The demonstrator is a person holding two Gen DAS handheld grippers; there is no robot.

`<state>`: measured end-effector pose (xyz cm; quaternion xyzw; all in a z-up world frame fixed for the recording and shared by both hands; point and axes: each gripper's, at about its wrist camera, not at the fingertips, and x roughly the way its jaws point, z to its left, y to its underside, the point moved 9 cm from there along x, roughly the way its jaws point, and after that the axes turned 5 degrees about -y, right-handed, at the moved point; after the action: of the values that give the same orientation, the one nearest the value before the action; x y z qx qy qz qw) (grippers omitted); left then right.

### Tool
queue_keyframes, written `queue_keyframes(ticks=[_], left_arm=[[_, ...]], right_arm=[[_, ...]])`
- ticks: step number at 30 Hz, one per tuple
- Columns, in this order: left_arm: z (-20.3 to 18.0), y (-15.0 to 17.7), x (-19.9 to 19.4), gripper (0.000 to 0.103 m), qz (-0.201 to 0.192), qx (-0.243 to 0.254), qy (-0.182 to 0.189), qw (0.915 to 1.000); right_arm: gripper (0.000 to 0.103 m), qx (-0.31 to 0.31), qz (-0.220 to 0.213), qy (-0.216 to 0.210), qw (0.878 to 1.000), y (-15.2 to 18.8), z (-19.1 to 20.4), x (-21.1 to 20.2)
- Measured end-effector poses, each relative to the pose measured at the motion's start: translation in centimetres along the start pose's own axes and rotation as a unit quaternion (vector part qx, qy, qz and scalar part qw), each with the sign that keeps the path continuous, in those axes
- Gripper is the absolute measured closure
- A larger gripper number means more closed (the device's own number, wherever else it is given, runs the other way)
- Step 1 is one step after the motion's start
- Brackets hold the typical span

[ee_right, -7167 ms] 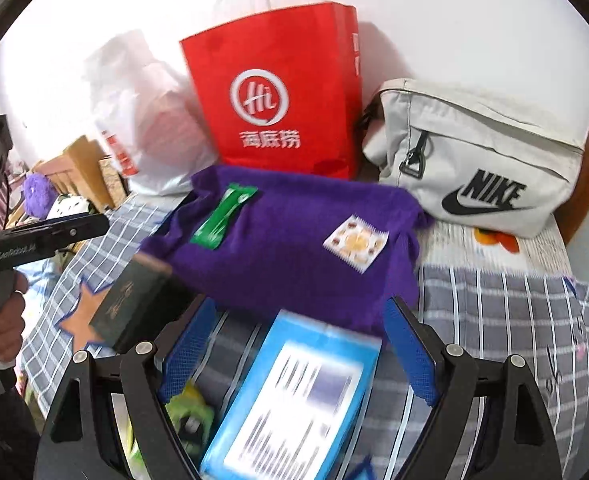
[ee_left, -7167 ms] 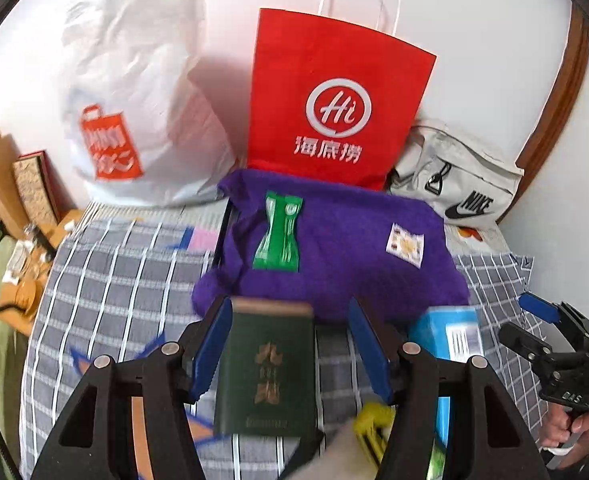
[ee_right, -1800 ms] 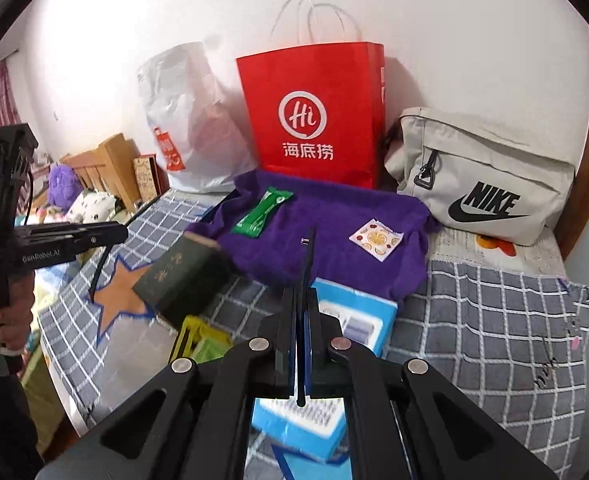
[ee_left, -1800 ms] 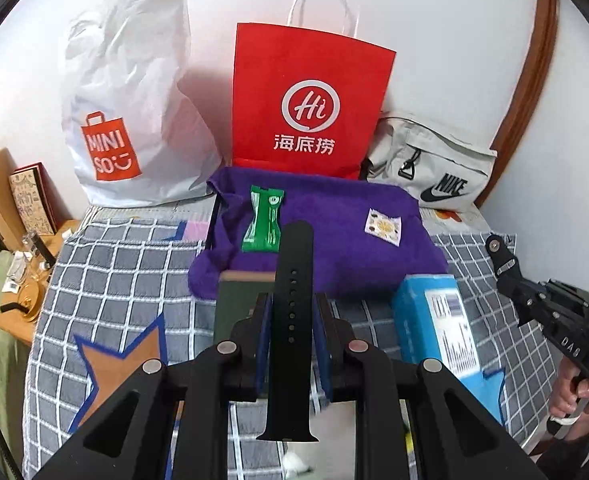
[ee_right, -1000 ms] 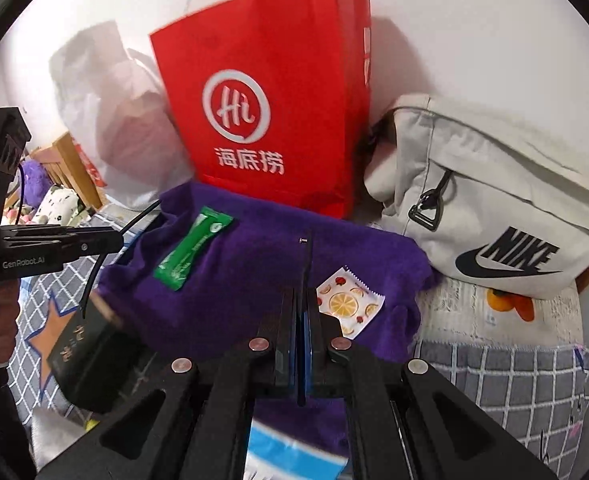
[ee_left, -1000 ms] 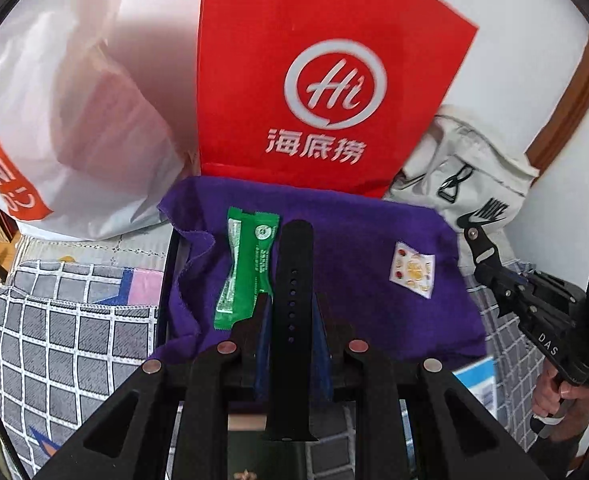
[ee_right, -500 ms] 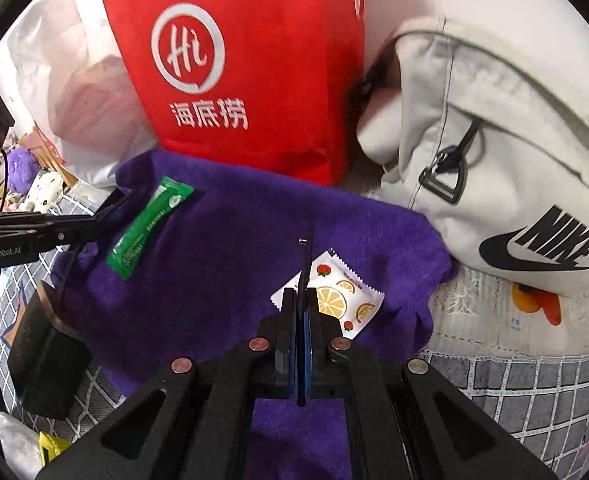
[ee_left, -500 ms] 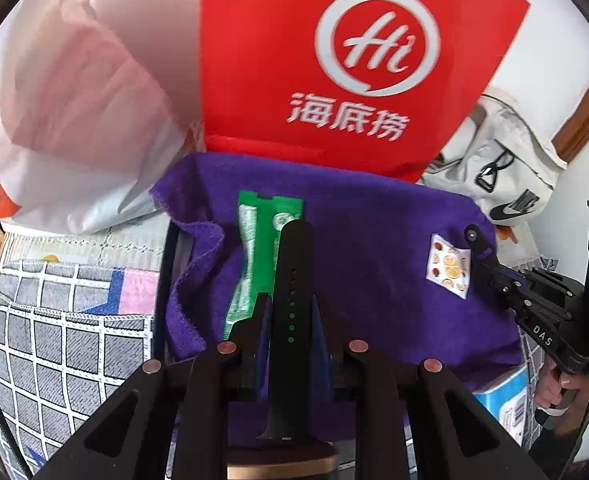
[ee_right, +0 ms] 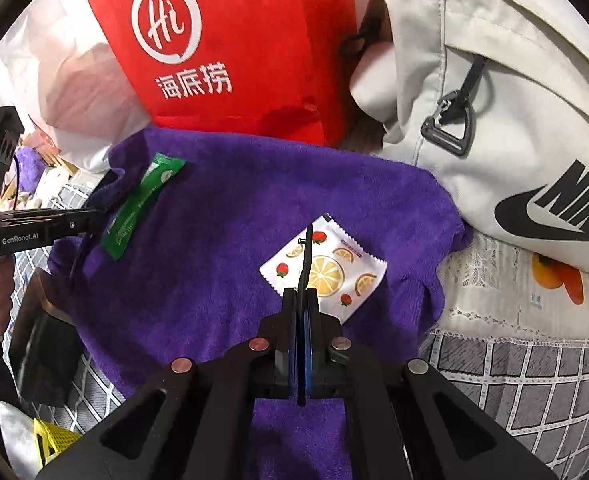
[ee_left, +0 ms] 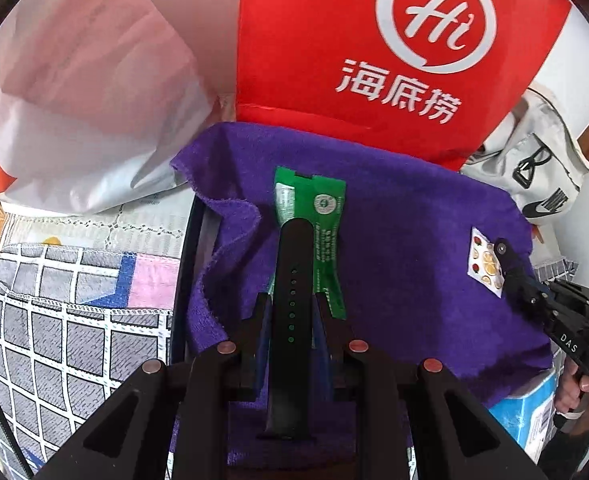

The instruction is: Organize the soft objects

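Observation:
My left gripper [ee_left: 292,300] is shut on a black watch strap [ee_left: 294,256] with a row of holes, which stands up between its pads. It hovers over a green packet [ee_left: 326,216] lying on the purple towel [ee_left: 414,248]. My right gripper [ee_right: 301,294] is shut on a thin black strap [ee_right: 306,252], seen edge-on, just above a fruit-printed sachet [ee_right: 334,268] on the same towel [ee_right: 234,240]. Each view shows the other gripper at its edge, held by a hand.
A red paper bag [ee_left: 374,60] stands behind the towel, with a white plastic bag [ee_left: 74,100] to its left and a grey Nike bag [ee_right: 514,120] to its right. A dark box [ee_right: 42,352] and a blue box [ee_left: 526,412] lie on the checked bedspread [ee_left: 54,320].
Both grippers have come down and forward over the purple towel, so the green packet and the sachet look larger. Each still holds its strap.

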<state>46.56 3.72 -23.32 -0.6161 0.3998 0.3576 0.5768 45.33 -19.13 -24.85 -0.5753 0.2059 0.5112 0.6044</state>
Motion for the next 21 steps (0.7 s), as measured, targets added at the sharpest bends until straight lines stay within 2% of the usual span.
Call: queue_keyframes(ticks=[4,9,11,12,13,14,15,17,19,21], left_arm=[[-0.1,0.0,0.7,0.083,0.01,0.0,-0.002,1.0],[0.0,0.1,1.1,0.082,0.02,-0.007,0.002,0.9998],[0.1,-0.1,0.9,0.077,0.022,-0.01,0.009,0.9997],[0.3,0.0,0.5,0.072,0.021,-0.012,0.01,0.9997],[0.5,0.0,0.1,0.068,0.018,-0.013,0.009,0.9997],[0.7,0.0,-0.2,0.059,0.015,-0.012,0.006,0.9998],[0.7,0.0,-0.7,0.056,0.008,-0.011,0.004,0.9999],[0.6,0.0,-1.5,0.055,0.004,-0.011,0.007,0.9999],[0.6,0.3,-2.6,0.055,0.001,-0.013,0.012,0.9998],[0.9,0.5,-3.7,0.055,-0.006,-0.013,0.009,0.9999]], right_arm=[[0.1,0.004,0.024,0.0,1.0,0.5,-0.2,1.1],[0.099,0.001,0.031,-0.002,1.0,0.9,0.0,1.1],[0.098,0.004,0.037,0.002,0.999,1.0,-0.2,1.2],[0.095,0.006,0.038,0.002,0.999,1.1,-0.3,1.2],[0.083,0.007,0.042,0.005,0.999,1.1,-0.4,1.2],[0.075,0.006,0.046,0.008,0.999,1.2,-0.4,1.1],[0.064,0.002,0.043,0.007,0.999,1.3,-0.1,0.5],[0.046,-0.004,0.031,0.002,1.0,1.3,0.5,-0.6],[0.039,-0.013,0.02,0.018,1.0,1.3,1.0,-1.7],[0.039,-0.012,0.01,0.02,1.0,1.6,1.6,-3.1]])
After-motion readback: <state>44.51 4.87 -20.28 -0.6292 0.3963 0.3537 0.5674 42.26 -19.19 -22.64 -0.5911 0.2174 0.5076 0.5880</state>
